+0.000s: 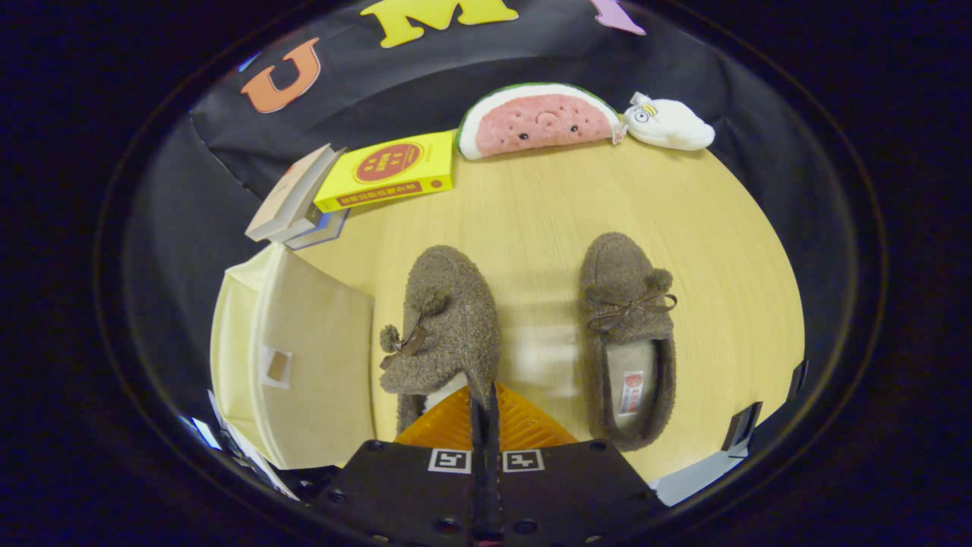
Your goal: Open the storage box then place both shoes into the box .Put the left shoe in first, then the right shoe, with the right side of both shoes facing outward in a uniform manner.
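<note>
The tongs are pressed together on the heel rim of the fuzzy brown slipper with pom-poms and a small bow. Both fingers pinch the thin edge of its opening, so the shoe hangs tilted from them, with its toe pointing away. This rim seems the best place to grip, because the rest of the slipper is soft and thick.

The second fuzzy brown slipper with a bow lies flat on the pale wooden counter, just beside the held one, with its opening upward. It waits for its turn.

The cream fabric storage box stands close to the held slipper on the other side, and its lid looks lifted, so I think the way in is short.

Beyond the slippers, near the wall, lie a yellow book, a watermelon-slice plush and a small white plush toy.
</note>
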`<state>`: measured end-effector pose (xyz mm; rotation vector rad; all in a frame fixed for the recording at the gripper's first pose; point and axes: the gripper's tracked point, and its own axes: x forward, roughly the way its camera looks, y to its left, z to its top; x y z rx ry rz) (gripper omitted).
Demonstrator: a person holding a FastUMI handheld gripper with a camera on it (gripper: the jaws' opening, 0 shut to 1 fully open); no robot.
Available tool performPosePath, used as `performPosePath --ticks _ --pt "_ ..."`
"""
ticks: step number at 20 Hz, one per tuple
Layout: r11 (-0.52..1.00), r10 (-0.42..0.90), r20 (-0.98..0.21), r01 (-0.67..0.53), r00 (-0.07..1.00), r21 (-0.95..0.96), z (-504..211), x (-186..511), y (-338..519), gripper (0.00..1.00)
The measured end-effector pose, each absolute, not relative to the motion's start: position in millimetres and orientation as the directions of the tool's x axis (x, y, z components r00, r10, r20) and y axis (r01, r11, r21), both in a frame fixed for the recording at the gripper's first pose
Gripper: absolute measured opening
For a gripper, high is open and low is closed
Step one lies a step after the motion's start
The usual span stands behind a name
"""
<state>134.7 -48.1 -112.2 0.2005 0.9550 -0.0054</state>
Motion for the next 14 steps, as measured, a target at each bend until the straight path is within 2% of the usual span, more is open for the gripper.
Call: performPosePath --ticks 4,8,14 --pt "0.985 0.114 -0.760 0.028 0.639 0.172 -56 117 -9 0.00" --pt "0.984 0.166 -0.735 -0.060 0.657 0.169 -16 102 44 0.00" --pt "0.978 0.203 -0.743 -0.090 0.637 0.189 -13 116 119 0.00"
